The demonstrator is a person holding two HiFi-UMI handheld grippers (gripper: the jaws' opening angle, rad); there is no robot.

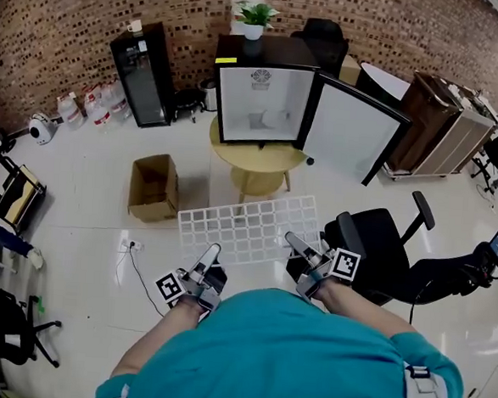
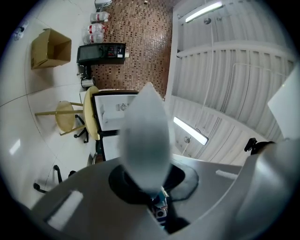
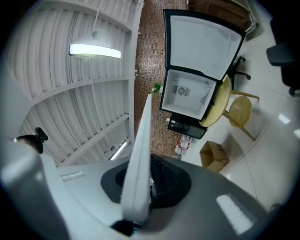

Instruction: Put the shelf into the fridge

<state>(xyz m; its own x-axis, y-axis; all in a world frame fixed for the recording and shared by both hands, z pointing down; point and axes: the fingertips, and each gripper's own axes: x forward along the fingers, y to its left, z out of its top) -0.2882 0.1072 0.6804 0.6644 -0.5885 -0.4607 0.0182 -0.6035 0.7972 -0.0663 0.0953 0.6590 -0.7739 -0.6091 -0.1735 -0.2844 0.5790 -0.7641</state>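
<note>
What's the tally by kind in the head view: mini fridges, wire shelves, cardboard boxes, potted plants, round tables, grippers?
mini fridge: 1
wire shelf: 1
cardboard box: 1
potted plant: 1
round table: 1
grippers: 2, left gripper and right gripper, both shut on the wire shelf
Total: 7

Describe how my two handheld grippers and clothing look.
Both the left gripper and right gripper have silver-grey jaws on dark bodies, each bearing a white cube with black square markers. The person wears a teal short-sleeved shirt.
</note>
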